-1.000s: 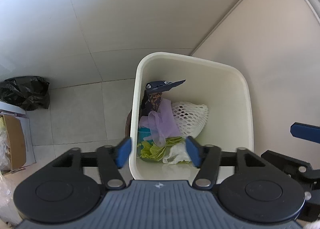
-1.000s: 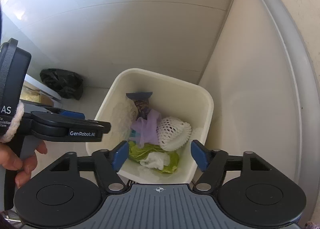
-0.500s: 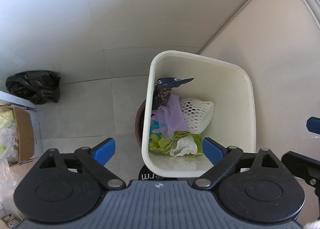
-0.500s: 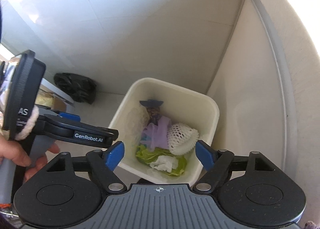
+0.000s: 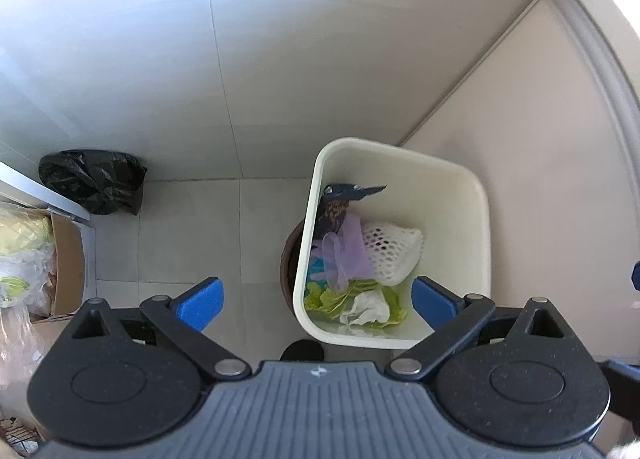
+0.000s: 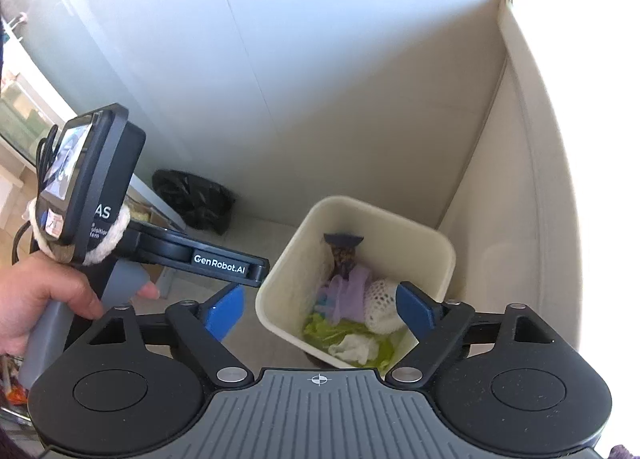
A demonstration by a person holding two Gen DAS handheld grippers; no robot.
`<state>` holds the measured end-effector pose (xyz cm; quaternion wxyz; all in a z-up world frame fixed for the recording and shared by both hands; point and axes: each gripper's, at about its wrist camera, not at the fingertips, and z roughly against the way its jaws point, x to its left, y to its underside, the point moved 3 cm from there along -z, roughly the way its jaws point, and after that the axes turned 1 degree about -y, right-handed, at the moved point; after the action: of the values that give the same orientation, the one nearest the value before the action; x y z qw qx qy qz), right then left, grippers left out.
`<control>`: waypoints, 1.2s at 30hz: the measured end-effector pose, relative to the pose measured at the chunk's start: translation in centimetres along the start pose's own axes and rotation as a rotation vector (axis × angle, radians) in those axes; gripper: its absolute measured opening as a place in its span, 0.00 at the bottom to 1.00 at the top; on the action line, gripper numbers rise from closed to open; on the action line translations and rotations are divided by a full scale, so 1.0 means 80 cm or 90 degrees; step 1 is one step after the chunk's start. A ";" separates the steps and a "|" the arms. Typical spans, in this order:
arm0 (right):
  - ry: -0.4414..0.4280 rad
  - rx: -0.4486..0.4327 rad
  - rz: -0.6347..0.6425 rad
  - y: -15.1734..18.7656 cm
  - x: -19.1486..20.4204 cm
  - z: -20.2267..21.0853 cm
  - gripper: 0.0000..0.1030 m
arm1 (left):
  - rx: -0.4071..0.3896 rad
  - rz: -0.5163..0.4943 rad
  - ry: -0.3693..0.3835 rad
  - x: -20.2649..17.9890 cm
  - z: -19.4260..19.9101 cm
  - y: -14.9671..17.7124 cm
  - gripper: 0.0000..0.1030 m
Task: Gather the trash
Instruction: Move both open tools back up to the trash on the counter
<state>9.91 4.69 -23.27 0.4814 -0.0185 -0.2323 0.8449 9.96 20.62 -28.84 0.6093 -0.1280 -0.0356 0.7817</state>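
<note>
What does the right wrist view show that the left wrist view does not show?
Only the right wrist view: the left gripper's body with its screen and the hand that holds it.

Only the left wrist view: a cardboard box at the left edge, and a dark round object behind the bin.

Both views: the cream bin with the white foam net, purple glove, green wrapper and white tissue, and the black bag.

Cream bin (image 5: pixel 478 219) w/ white mesh foam net (image 5: pixel 394 251), lilac film (image 5: pixel 348 255), lime-green wrapper (image 5: pixel 320 297), white tissue (image 5: pixel 366 309). Speckled navy packet (image 5: pixel 336 211); black bag (image 5: pixel 94 181); pale grey tiled floor (image 5: pixel 192 243).
</note>
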 end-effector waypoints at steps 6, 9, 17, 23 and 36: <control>0.015 -0.053 0.036 0.000 0.008 0.038 0.83 | -0.033 -0.003 0.001 -0.014 0.031 0.003 0.99; 0.024 -0.090 0.042 0.002 0.007 0.063 0.85 | -0.048 -0.006 0.002 -0.024 0.047 0.005 0.99; 0.057 -0.163 0.022 0.016 -0.016 0.120 0.89 | -0.097 -0.016 0.028 -0.056 0.092 -0.004 0.99; 0.092 -0.204 0.008 0.032 -0.053 0.159 0.92 | -0.140 -0.051 0.037 -0.091 0.119 -0.013 0.99; 0.196 -0.231 -0.075 0.073 -0.183 0.210 0.94 | -0.185 -0.120 0.058 -0.176 0.151 -0.027 0.99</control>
<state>8.80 -16.14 -13.49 0.5485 -0.2195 -0.3049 0.7470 12.20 8.81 -14.56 0.6560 -0.2461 -0.1327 0.7011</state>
